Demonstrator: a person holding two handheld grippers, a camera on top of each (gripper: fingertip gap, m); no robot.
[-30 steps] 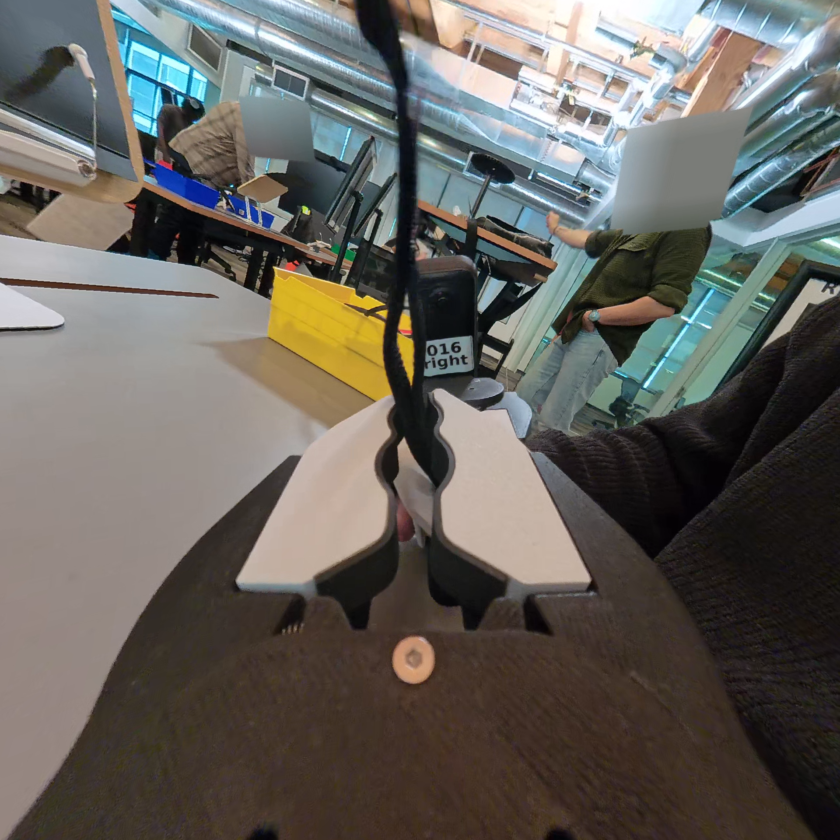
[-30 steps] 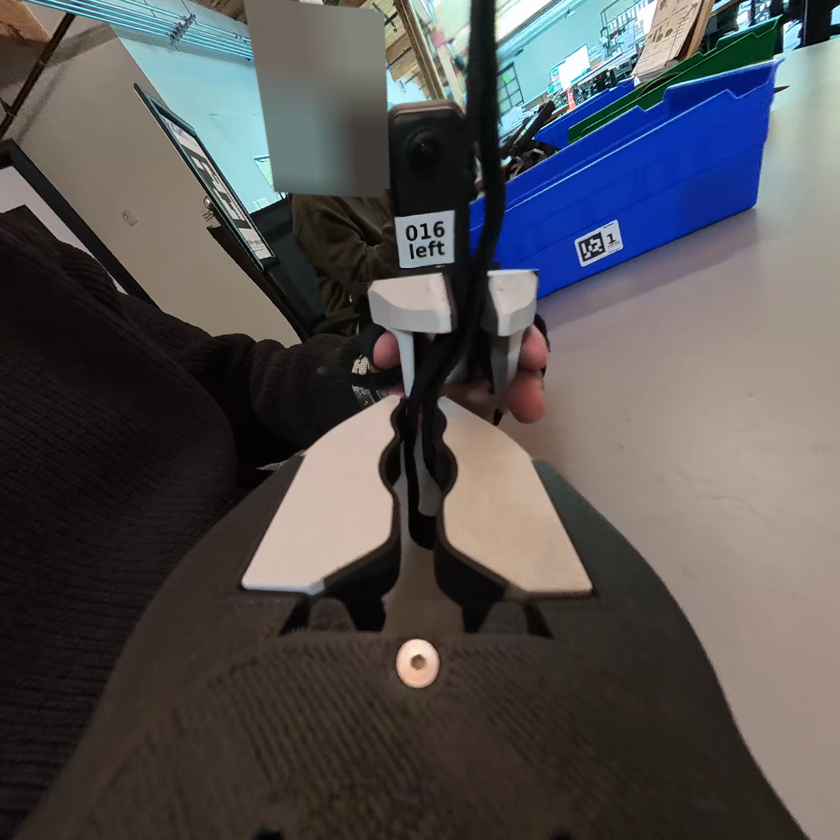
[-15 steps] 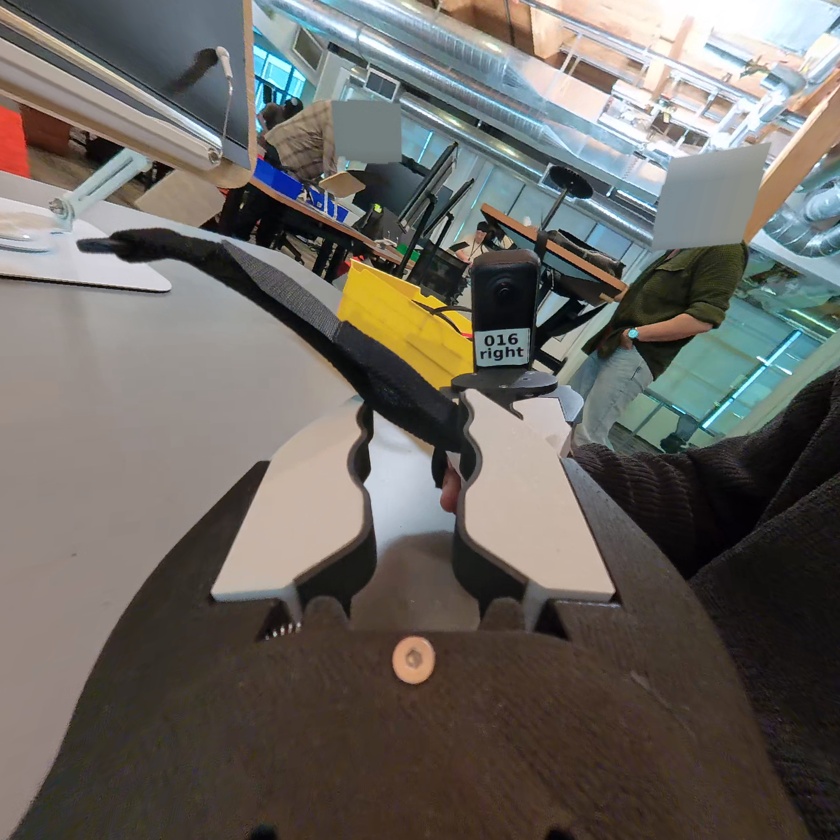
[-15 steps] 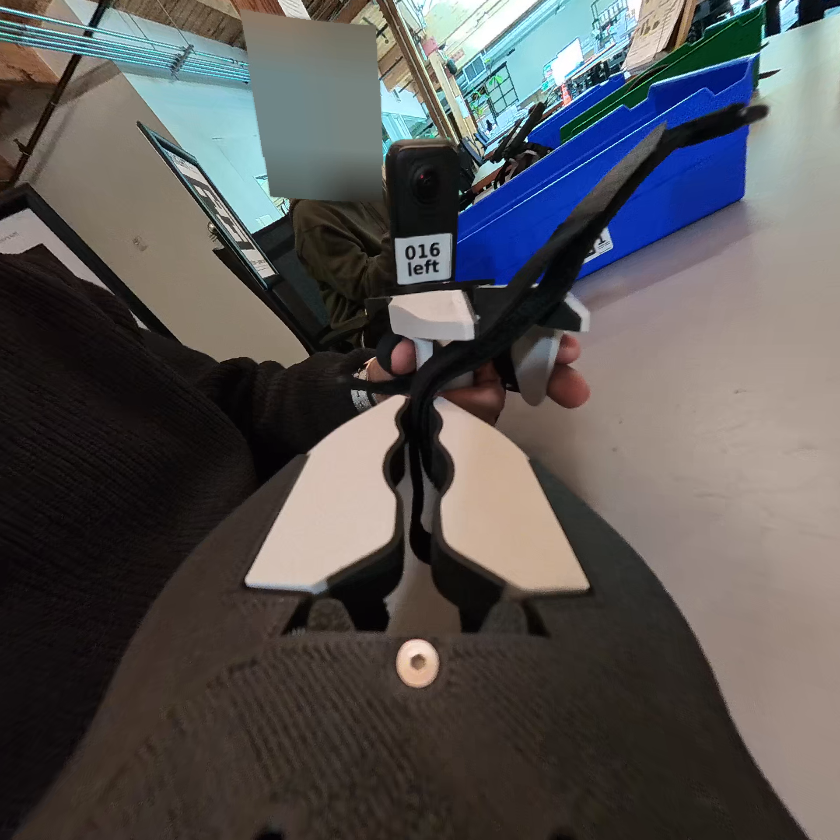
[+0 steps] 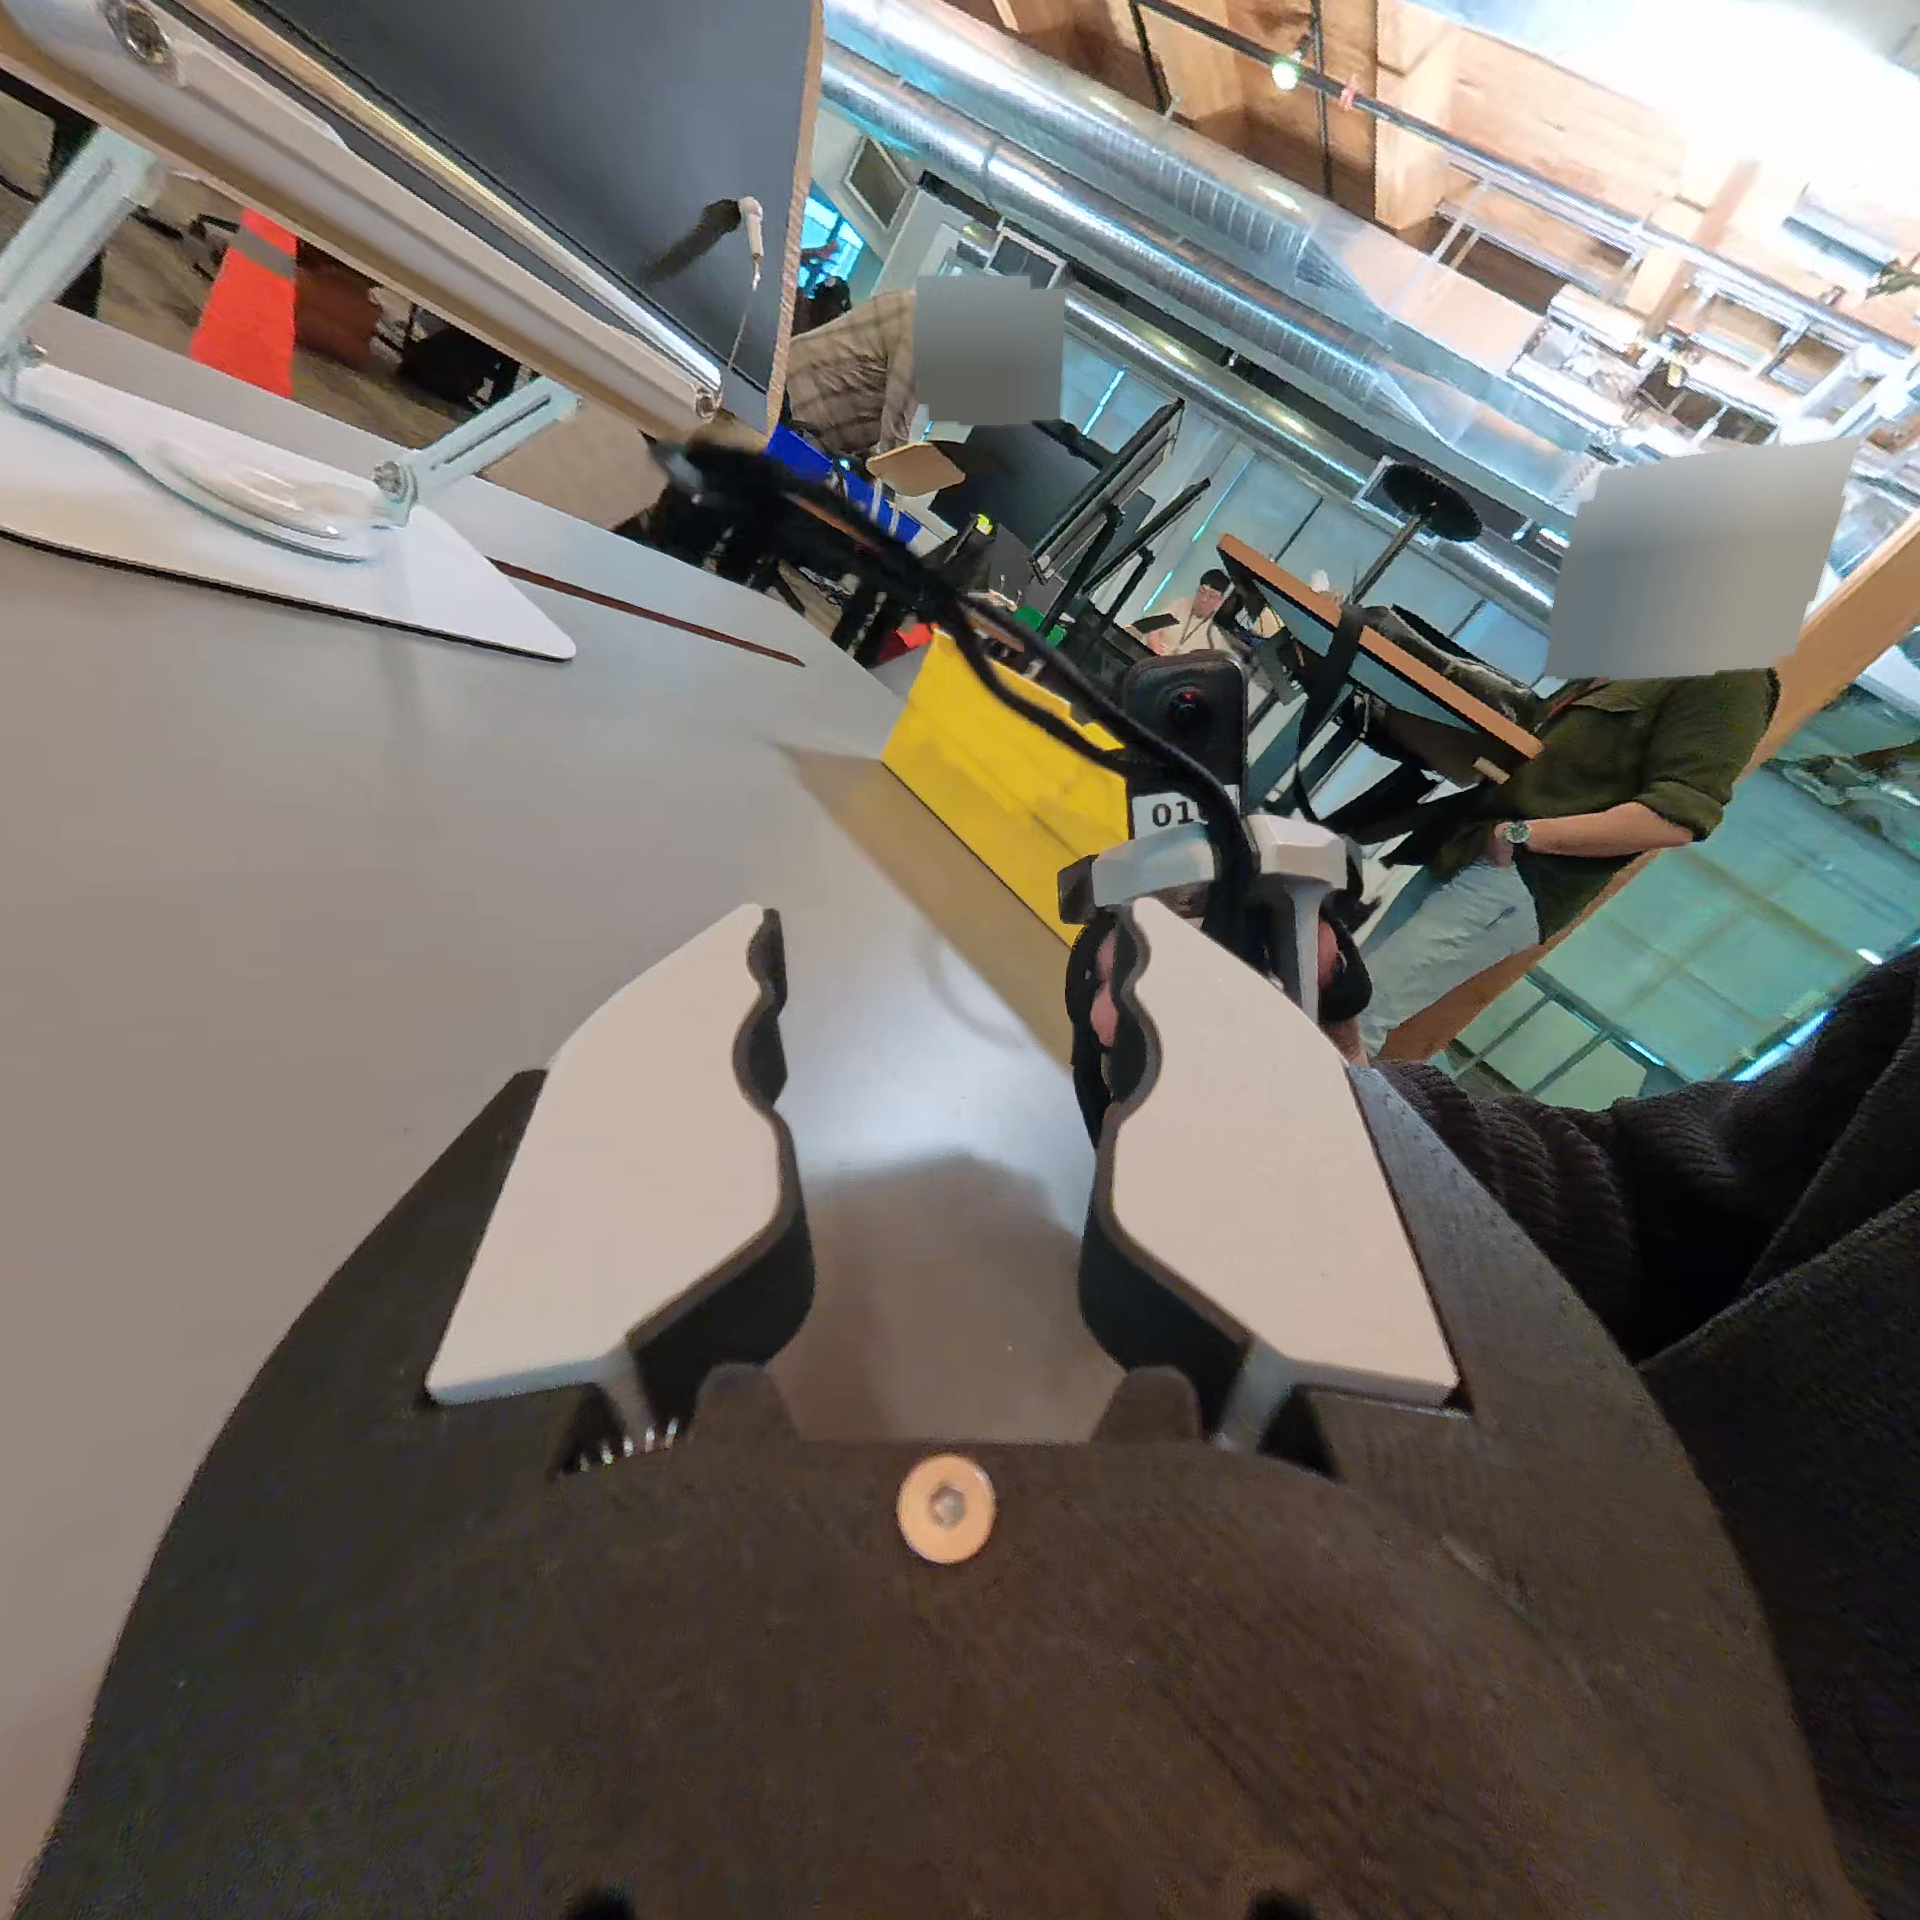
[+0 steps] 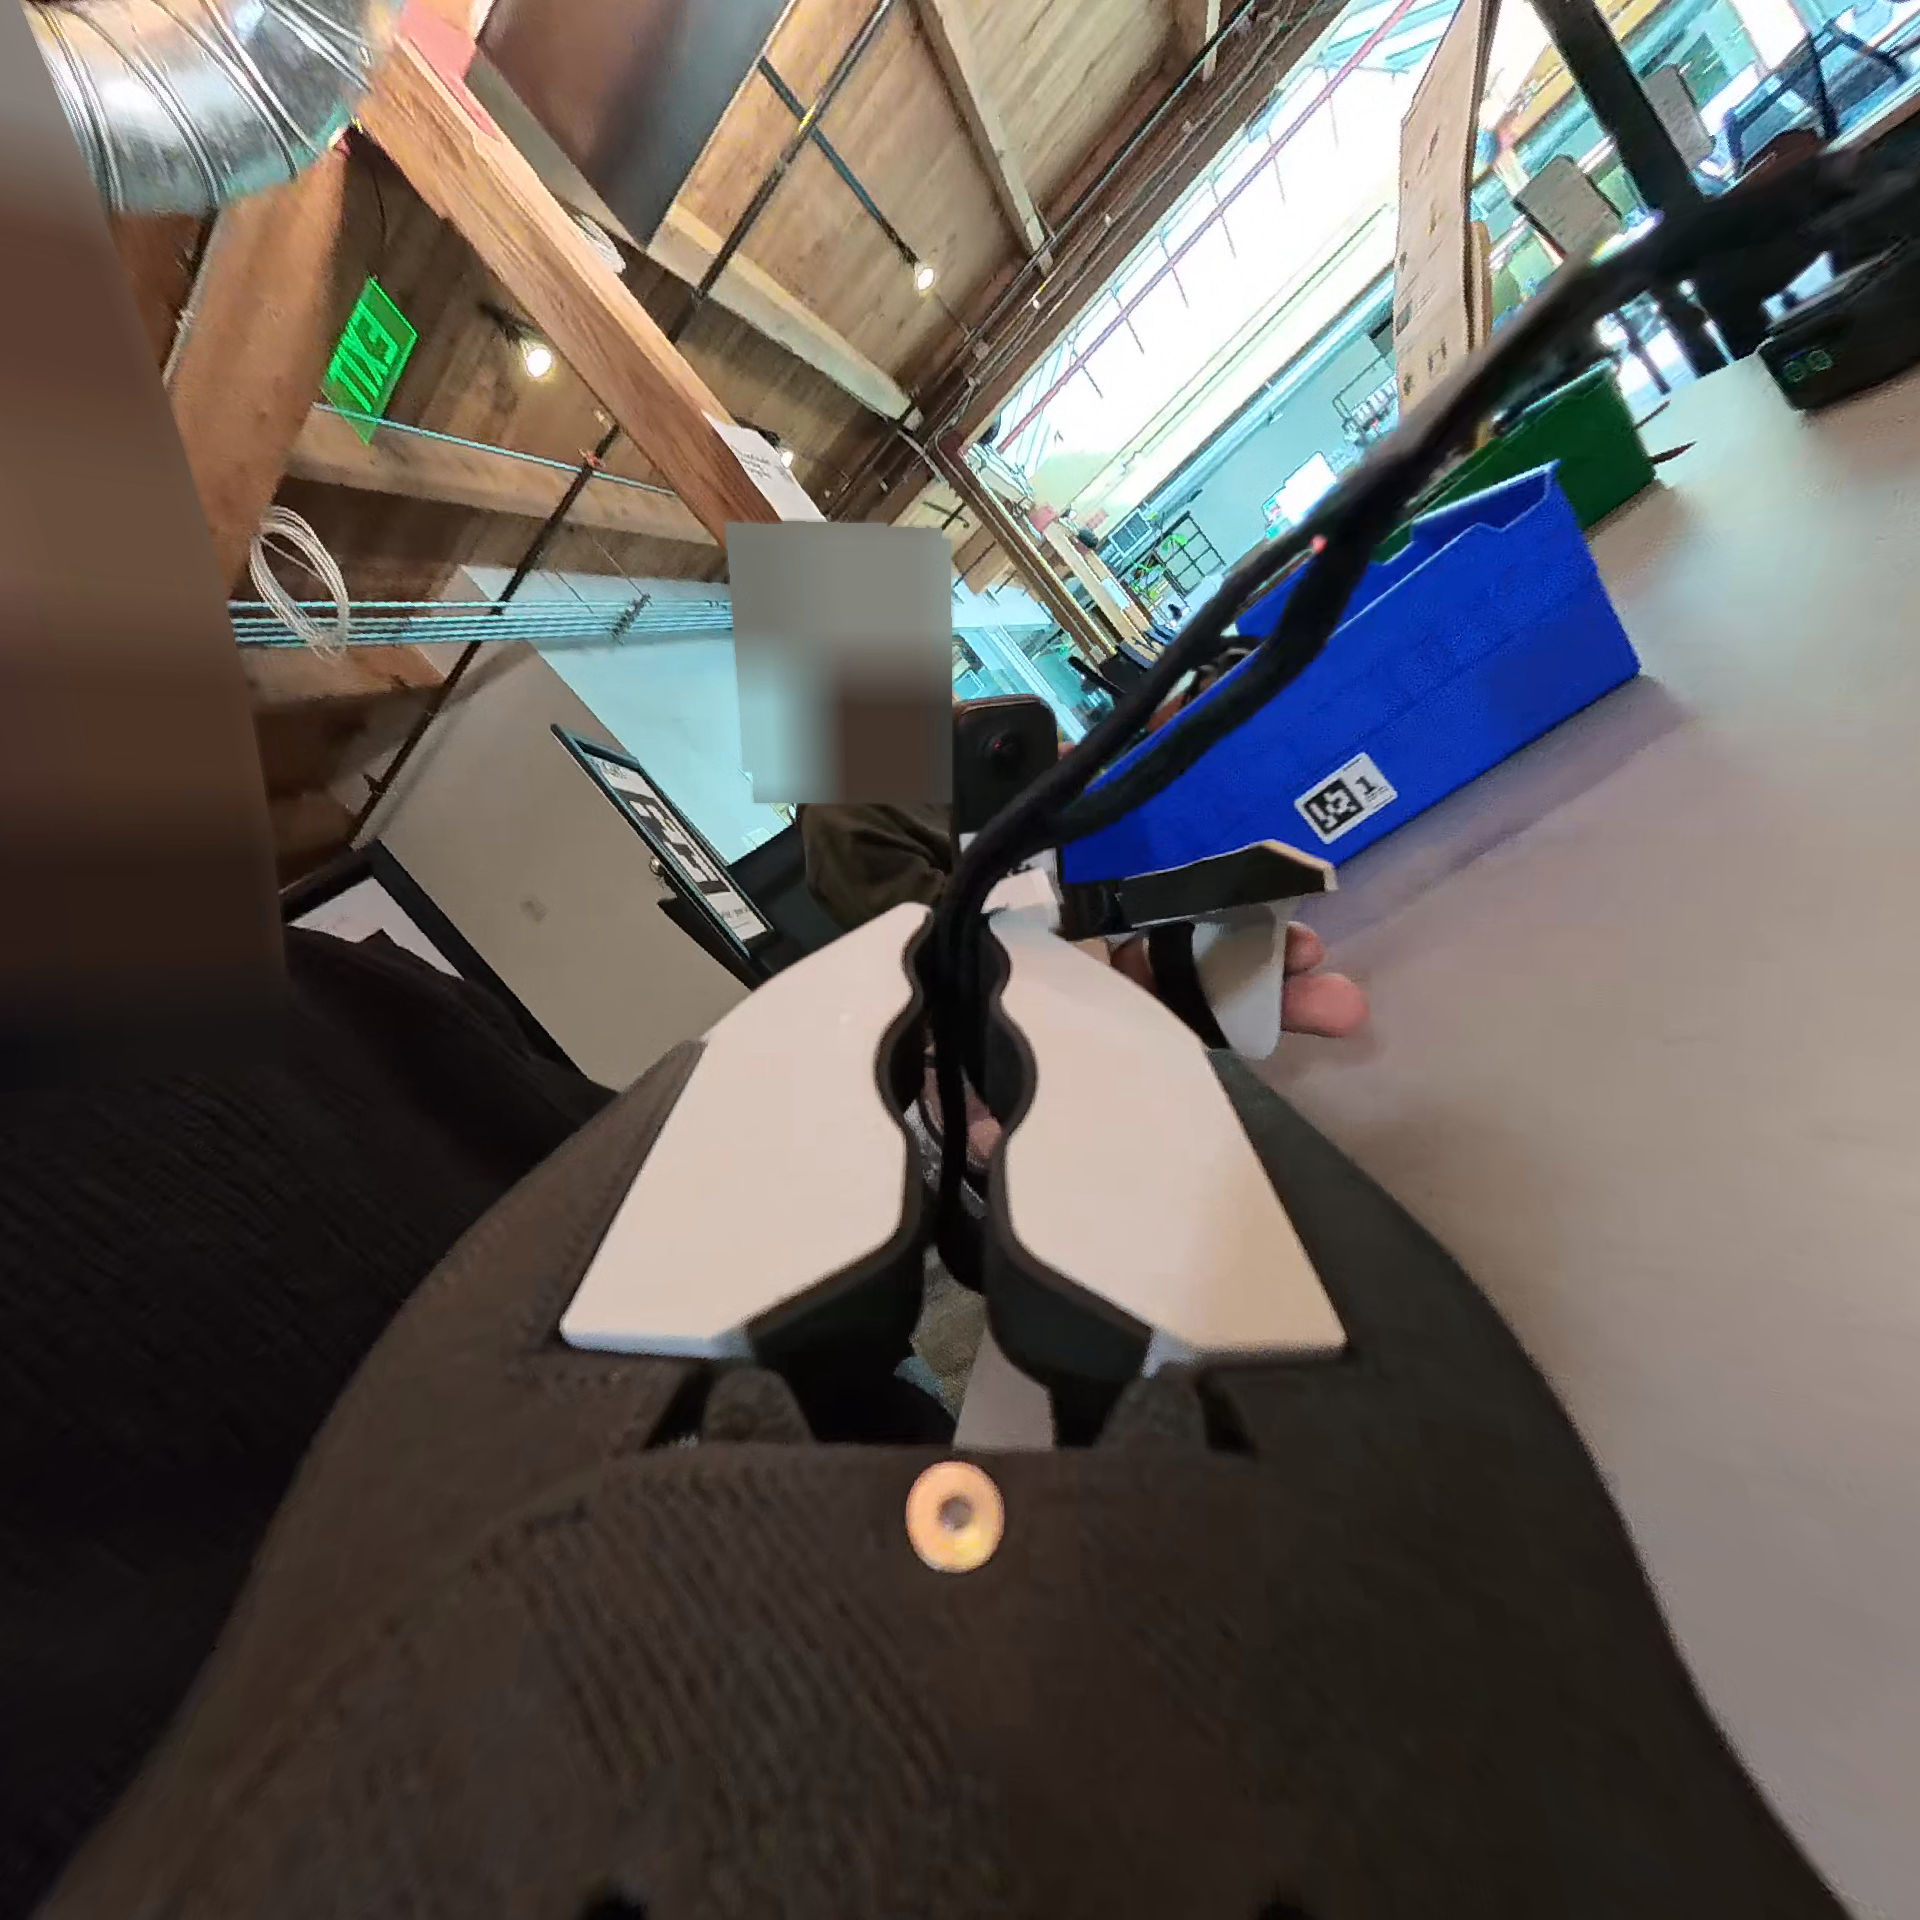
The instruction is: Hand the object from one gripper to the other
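Right gripper (image 6: 951, 940): jaws nearly closed, clamped on a black strap (image 6: 1174, 707). The strap is pinched in the wavy channel between the two grey fingers (image 6: 790, 1132), near their tips, with a short length running back down the gap toward the gripper body.

Strap orientation, right wrist view: from the pinch point its long axis runs up and to the right, away from the gripper, passing over the blue bin (image 6: 1455, 665) and ending near the upper right corner. It looks like more than one strand or layer; cannot tell how many. The free end is blurred.

Left gripper (image 5: 940, 925): jaws spread wide, nothing between them; bare grey table (image 5: 364, 831) shows through the gap.

Left wrist view: the right gripper (image 5: 1231, 862) sits just beyond the left gripper's right finger, apart from it. The strap (image 5: 997, 675) rises from its fingertips and trails up and to the left, past the yellow bin (image 5: 987, 769), with its far end in the air above the table. The strap does not touch the left gripper.
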